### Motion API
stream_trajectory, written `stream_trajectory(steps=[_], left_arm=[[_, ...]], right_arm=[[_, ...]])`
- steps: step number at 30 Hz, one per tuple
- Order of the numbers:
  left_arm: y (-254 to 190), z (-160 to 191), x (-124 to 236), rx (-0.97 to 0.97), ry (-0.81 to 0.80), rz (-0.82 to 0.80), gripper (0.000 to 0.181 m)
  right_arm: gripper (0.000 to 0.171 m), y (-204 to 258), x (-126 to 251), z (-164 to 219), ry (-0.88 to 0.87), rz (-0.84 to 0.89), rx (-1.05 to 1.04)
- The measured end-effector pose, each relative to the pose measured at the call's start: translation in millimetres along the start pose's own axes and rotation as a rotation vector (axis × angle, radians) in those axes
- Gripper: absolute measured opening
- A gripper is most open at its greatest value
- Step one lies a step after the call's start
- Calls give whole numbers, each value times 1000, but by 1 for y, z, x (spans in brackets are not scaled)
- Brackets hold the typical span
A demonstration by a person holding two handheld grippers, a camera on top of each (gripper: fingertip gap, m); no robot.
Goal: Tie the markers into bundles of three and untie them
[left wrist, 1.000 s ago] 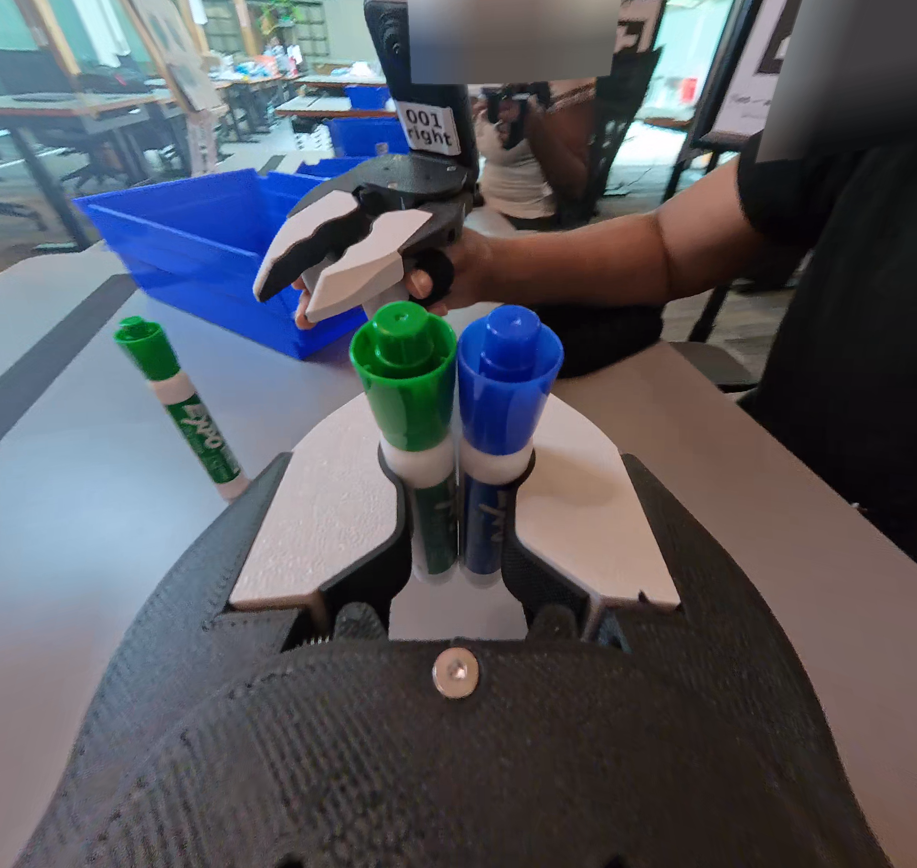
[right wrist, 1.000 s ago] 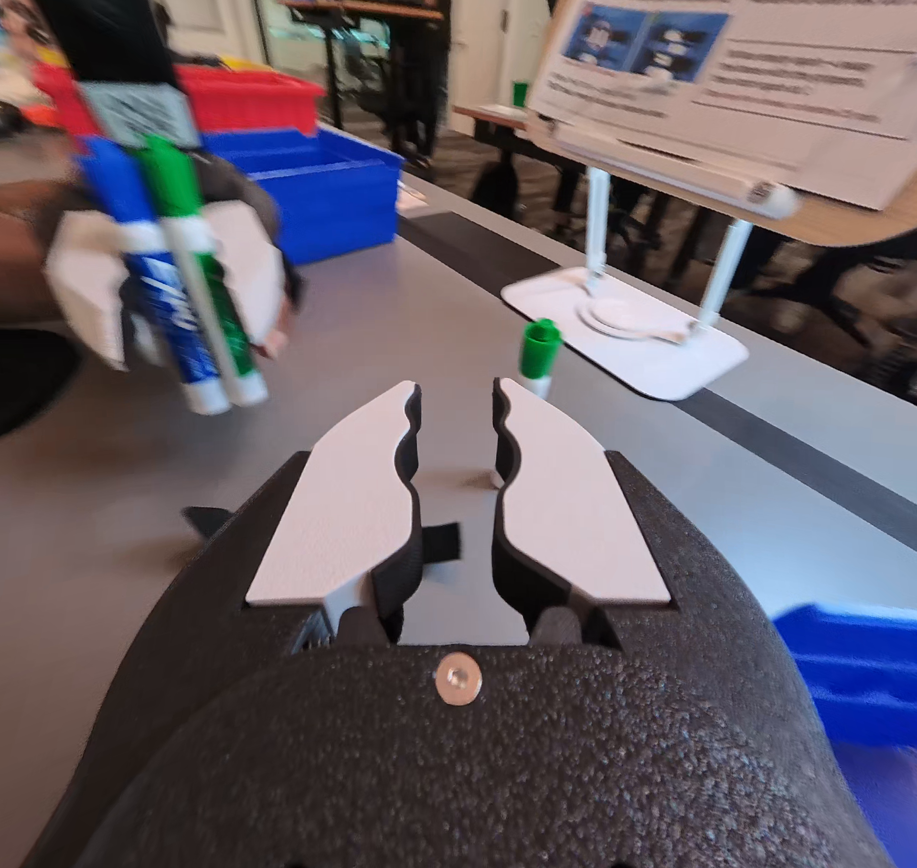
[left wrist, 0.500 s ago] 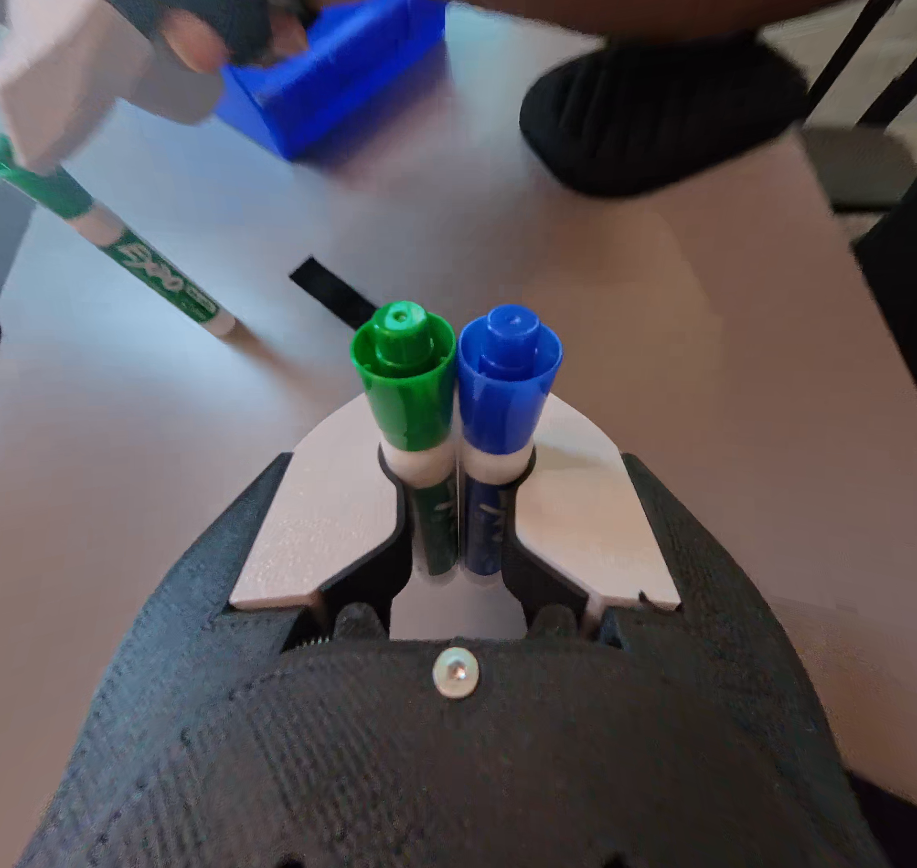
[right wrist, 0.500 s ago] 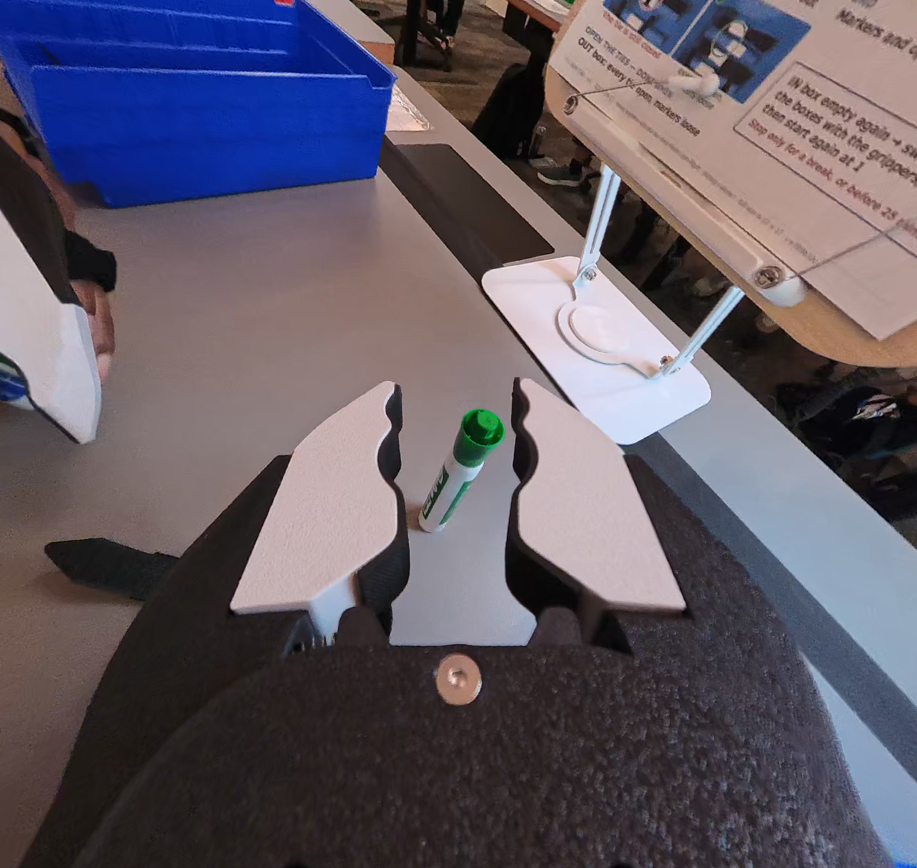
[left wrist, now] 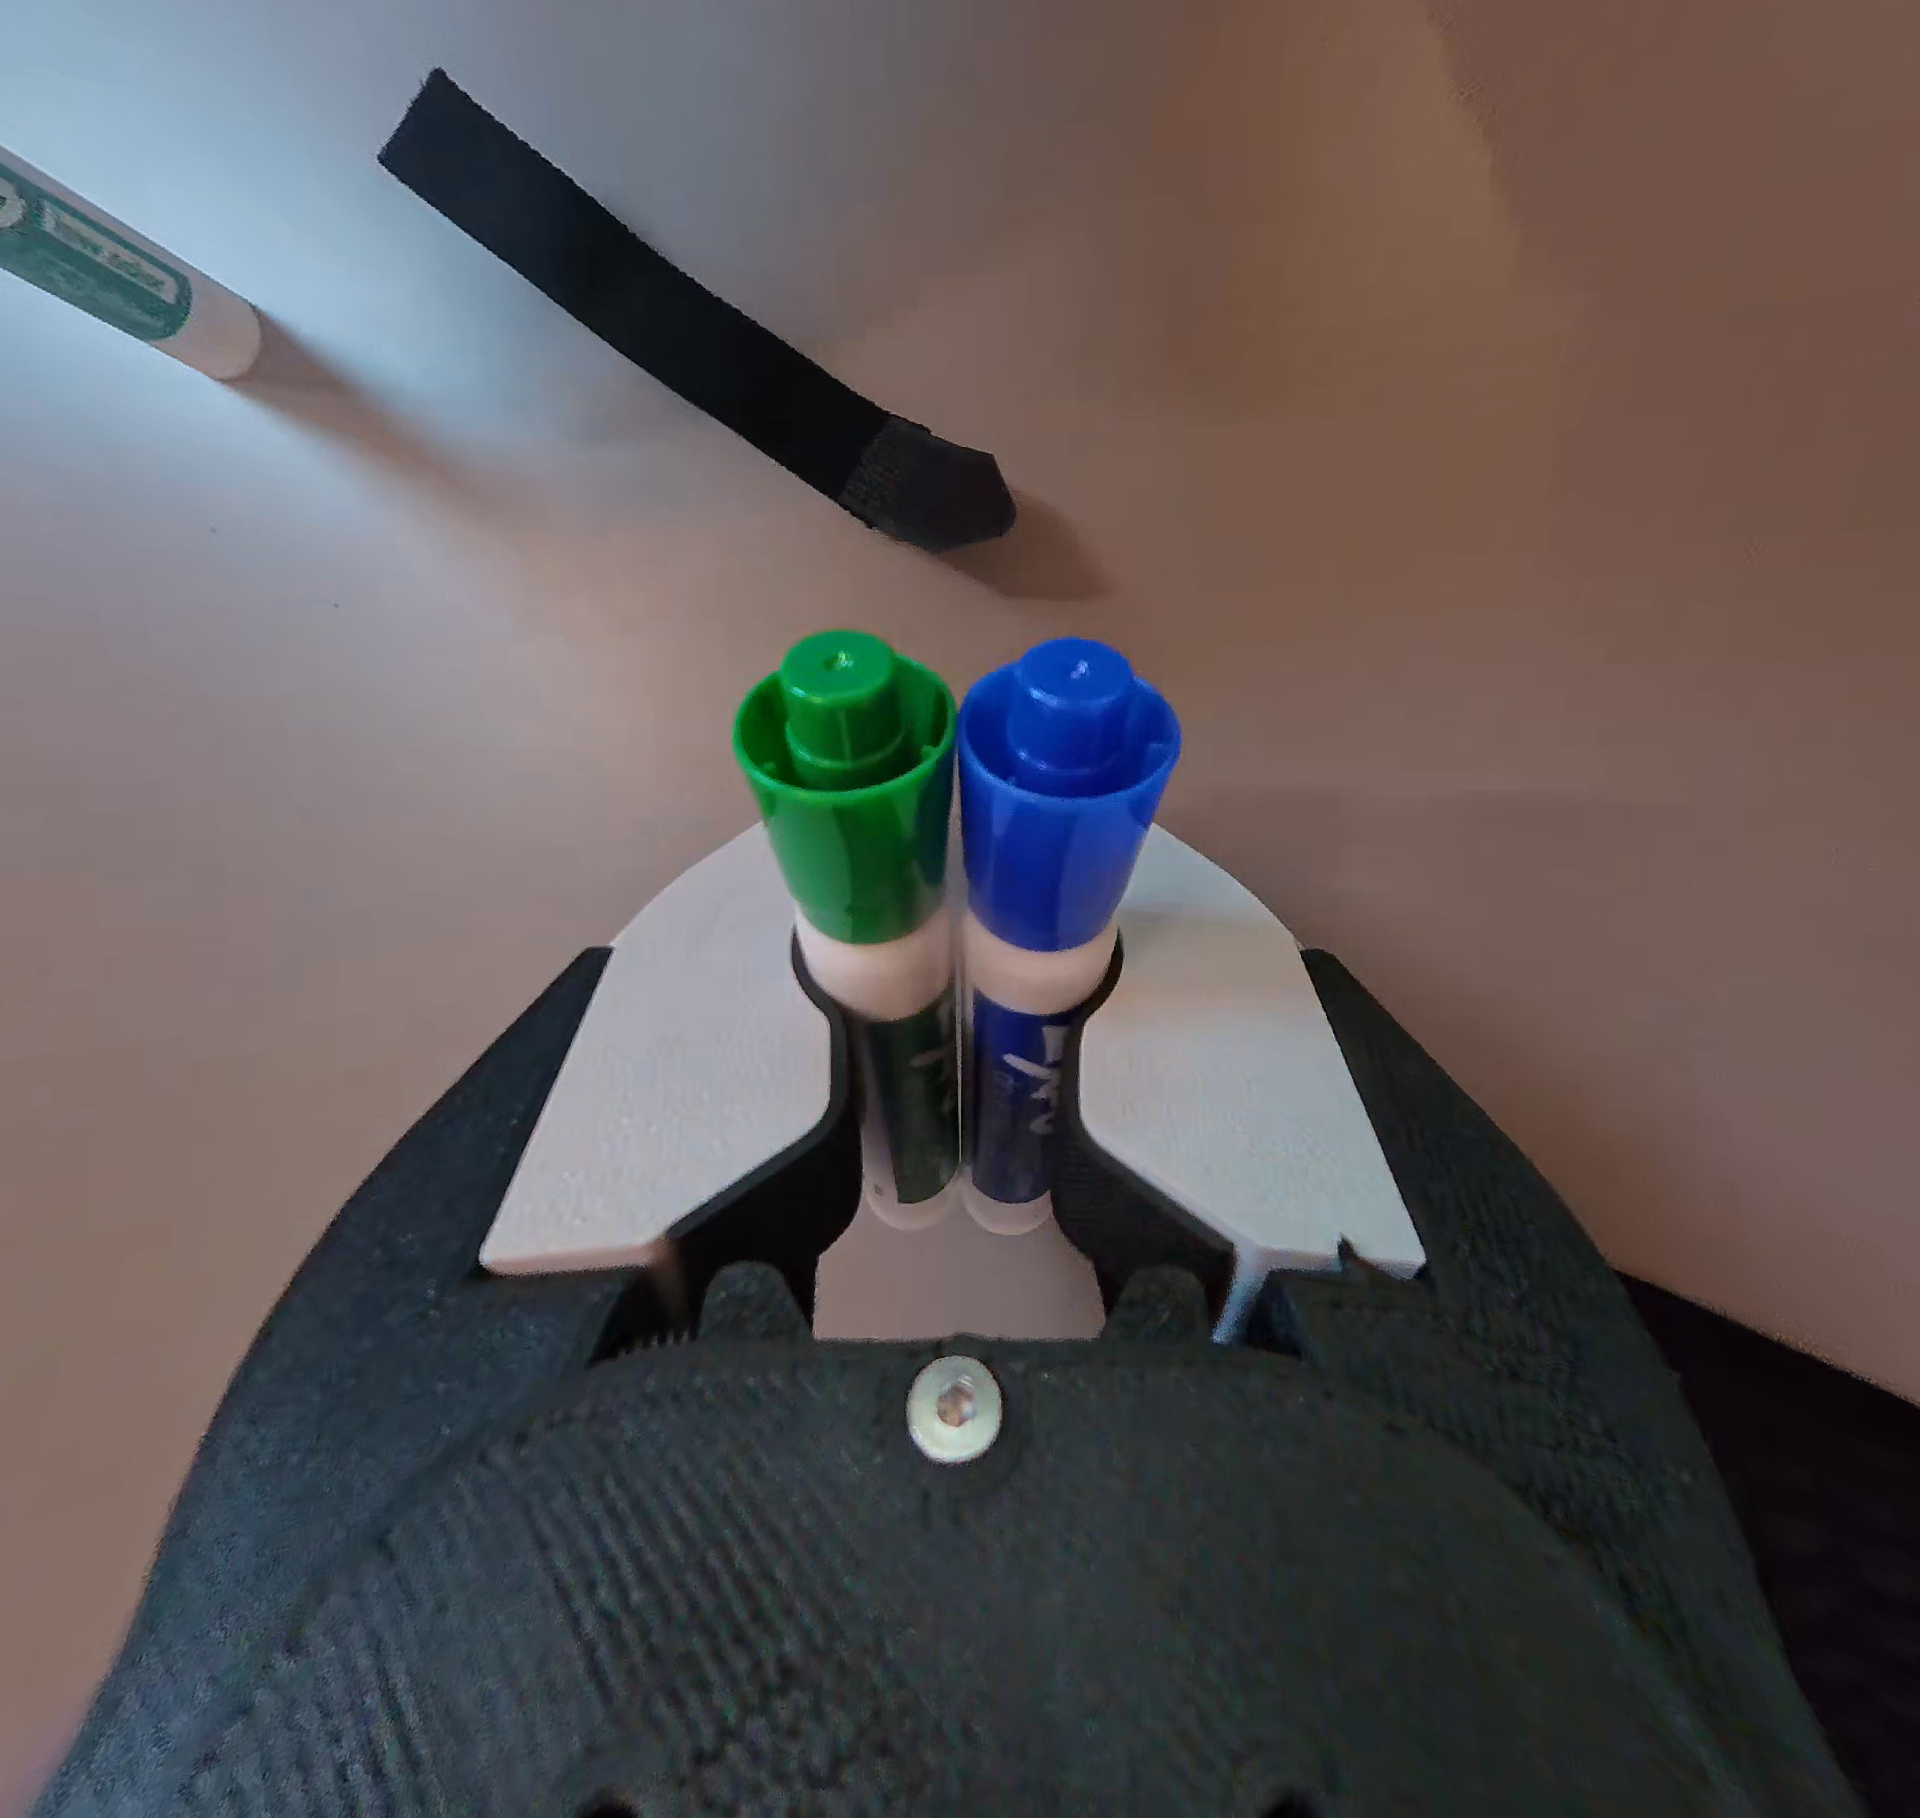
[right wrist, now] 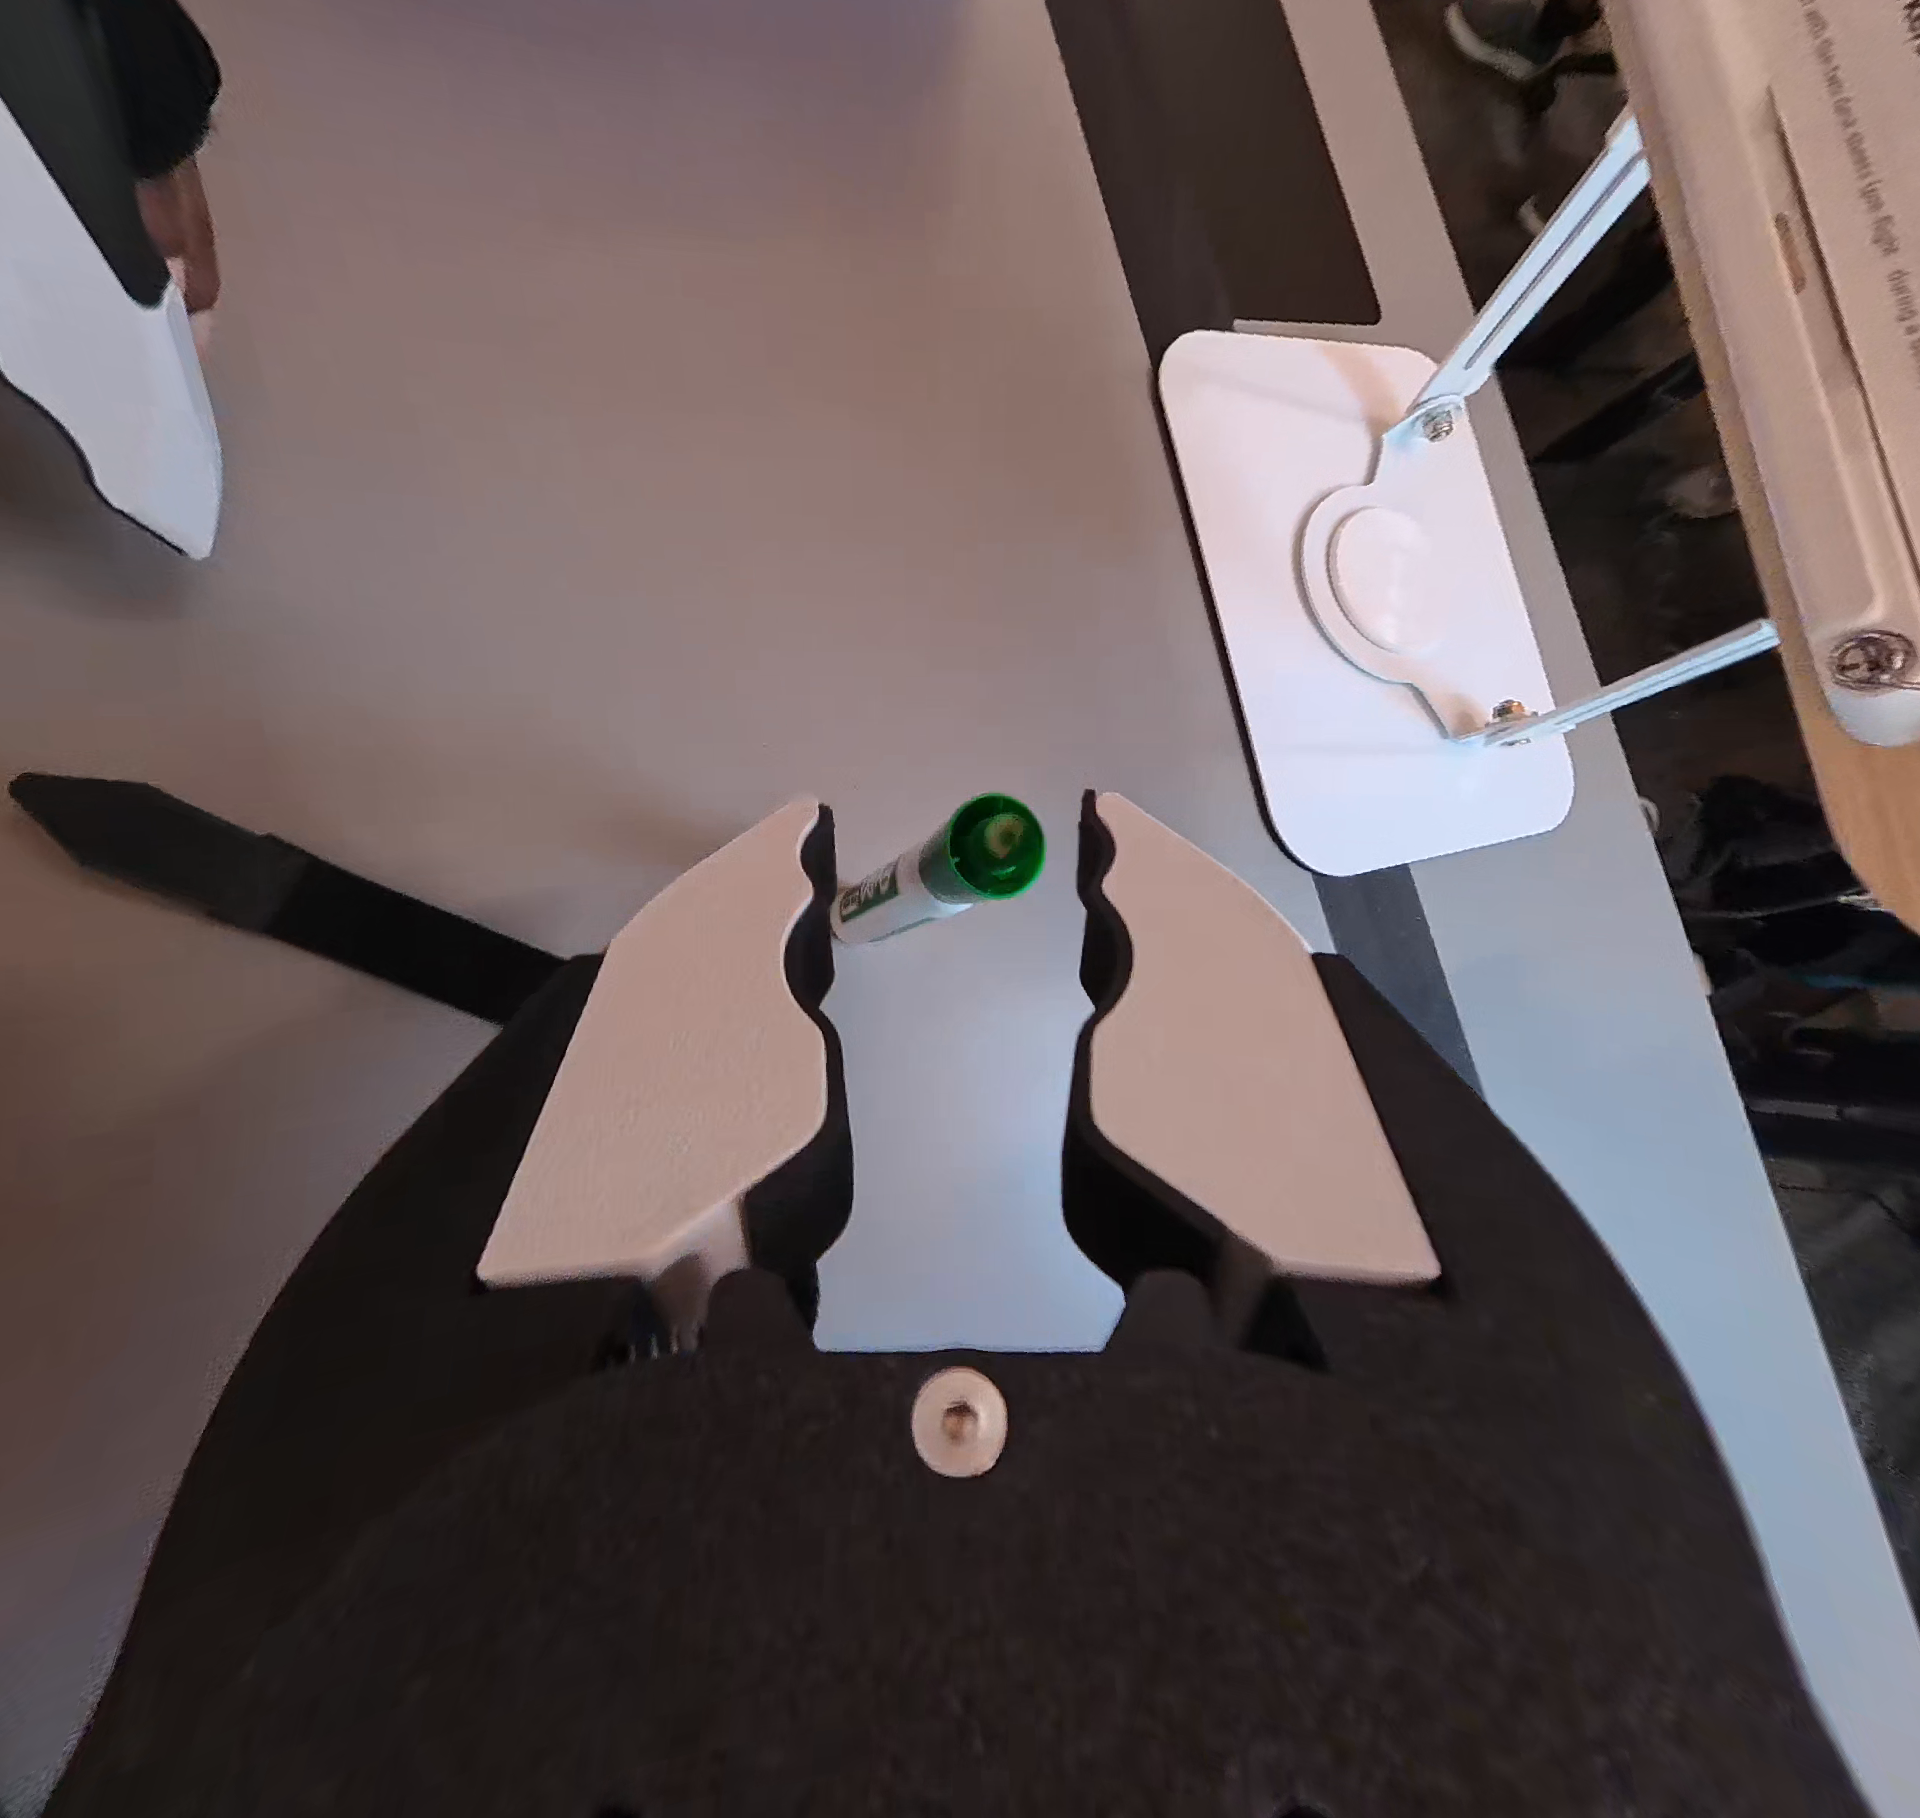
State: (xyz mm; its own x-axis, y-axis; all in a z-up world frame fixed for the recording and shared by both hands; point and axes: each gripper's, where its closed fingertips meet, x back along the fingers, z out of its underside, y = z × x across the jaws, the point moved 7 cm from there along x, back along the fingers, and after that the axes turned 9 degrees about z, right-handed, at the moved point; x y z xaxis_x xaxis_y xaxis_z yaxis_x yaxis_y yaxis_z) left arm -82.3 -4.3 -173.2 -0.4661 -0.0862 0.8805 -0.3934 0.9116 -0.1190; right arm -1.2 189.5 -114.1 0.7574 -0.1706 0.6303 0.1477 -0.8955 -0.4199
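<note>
My left gripper (left wrist: 956, 947) is shut on two markers side by side, a green marker (left wrist: 847, 792) on the left and a blue marker (left wrist: 1065, 792) on the right, caps pointing away. A black strap (left wrist: 665, 314) lies flat on the table just beyond them. A third, loose green marker (left wrist: 125, 288) lies at the far left. In the right wrist view that loose green marker (right wrist: 961, 864) lies on the table between the tips of my open right gripper (right wrist: 951, 823), cap toward the right finger. The strap (right wrist: 260, 895) lies to its left.
A white stand base (right wrist: 1361, 605) holding a tilted instruction board (right wrist: 1787, 241) sits at the right, near the table's far edge. The left gripper's white finger and a hand (right wrist: 135, 334) show at the upper left of the right wrist view. From the left gripper's tips to the strap (right wrist: 260, 895) is close to 8 cm. Look for it in the left wrist view (left wrist: 891, 453) too.
My left gripper tilted down over the table toward the strap, still holding both markers. My right gripper opened wider and came down over the loose green marker.
</note>
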Motion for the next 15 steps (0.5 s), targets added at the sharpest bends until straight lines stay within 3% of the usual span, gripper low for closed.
stream_trajectory(steps=[6,9,15], left_arm=[[7,3,0,28,20,17,42],[8,5,-2,37,38,26,42],[8,7,-8,56,41,40,42]], right_arm=[[44,-5,-5,1,79,-72,7],[22,-5,-5,3,74,-52,-1],[20,4,15,8,-46,-17,-68]])
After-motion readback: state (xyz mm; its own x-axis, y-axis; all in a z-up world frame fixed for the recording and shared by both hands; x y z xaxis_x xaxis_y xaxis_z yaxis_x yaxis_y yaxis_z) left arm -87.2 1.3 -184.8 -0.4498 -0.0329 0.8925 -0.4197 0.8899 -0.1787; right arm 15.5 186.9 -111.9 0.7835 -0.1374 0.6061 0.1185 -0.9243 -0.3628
